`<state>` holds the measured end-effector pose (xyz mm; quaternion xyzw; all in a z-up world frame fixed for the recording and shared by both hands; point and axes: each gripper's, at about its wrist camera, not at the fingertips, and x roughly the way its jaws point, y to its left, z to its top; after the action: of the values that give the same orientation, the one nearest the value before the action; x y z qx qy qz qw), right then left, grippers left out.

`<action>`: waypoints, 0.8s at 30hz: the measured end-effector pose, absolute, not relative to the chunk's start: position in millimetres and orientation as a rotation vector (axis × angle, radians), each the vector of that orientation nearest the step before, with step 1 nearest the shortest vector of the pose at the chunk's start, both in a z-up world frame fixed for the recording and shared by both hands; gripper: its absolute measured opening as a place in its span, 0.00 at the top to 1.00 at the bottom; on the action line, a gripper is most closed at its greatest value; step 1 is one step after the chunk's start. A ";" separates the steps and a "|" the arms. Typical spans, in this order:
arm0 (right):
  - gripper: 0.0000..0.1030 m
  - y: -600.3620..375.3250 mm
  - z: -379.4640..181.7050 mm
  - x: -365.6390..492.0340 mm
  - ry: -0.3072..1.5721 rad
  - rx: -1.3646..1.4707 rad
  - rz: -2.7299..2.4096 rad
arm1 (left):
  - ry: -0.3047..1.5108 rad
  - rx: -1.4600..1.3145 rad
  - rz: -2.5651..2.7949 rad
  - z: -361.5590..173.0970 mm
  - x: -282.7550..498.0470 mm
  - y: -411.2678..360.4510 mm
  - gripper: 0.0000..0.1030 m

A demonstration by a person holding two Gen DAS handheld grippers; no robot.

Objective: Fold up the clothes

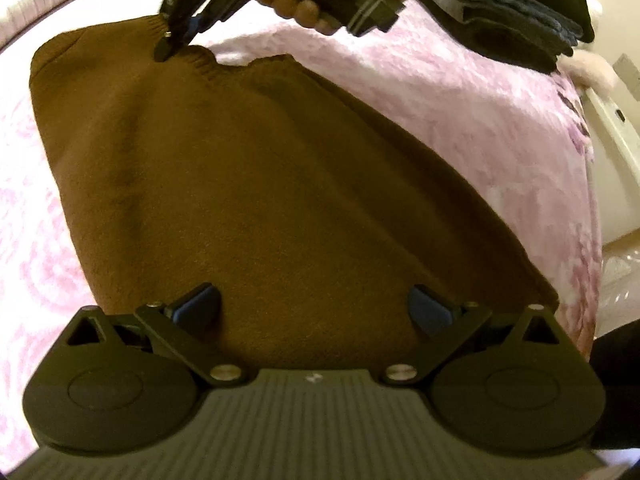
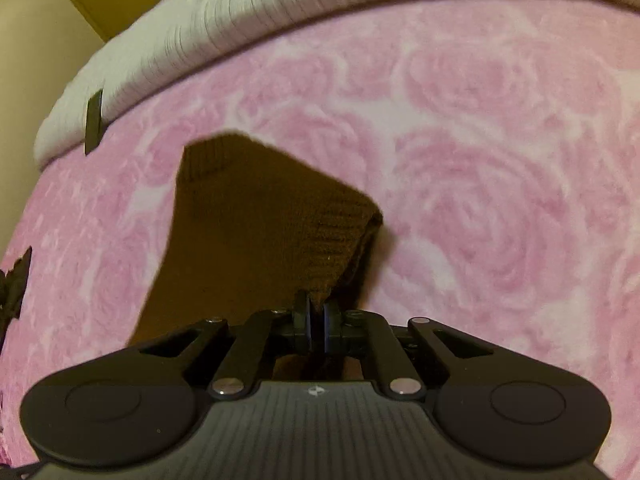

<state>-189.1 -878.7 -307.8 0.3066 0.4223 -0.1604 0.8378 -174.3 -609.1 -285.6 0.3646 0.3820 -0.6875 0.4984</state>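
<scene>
Right hand-held gripper (image 2: 316, 330) pinches the brown knitted sweater's (image 1: 248, 184) ribbed edge; left hand-held gripper (image 1: 314, 310) gapes empty; carry the fold over evenly, keeping that edge taut.

Left claw (image 1: 314, 308) spread, right claw (image 2: 316, 322) pinched

Both wrist cameras look steeply down past their own fingers, close above the brown sweater (image 1: 240, 200) on the pink blanket (image 2: 480, 160), which both views share.
</scene>
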 end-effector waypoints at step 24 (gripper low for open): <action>0.68 -813.8 -275.2 -306.3 0.904 0.678 -0.404 | 0.963 0.943 -1.630 -272.5 -189.0 -566.5 0.02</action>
<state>-306.3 -813.8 -275.2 0.3192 0.4255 -0.1899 0.8252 -189.0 -566.5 -272.5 0.3885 0.3964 -0.6714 0.4910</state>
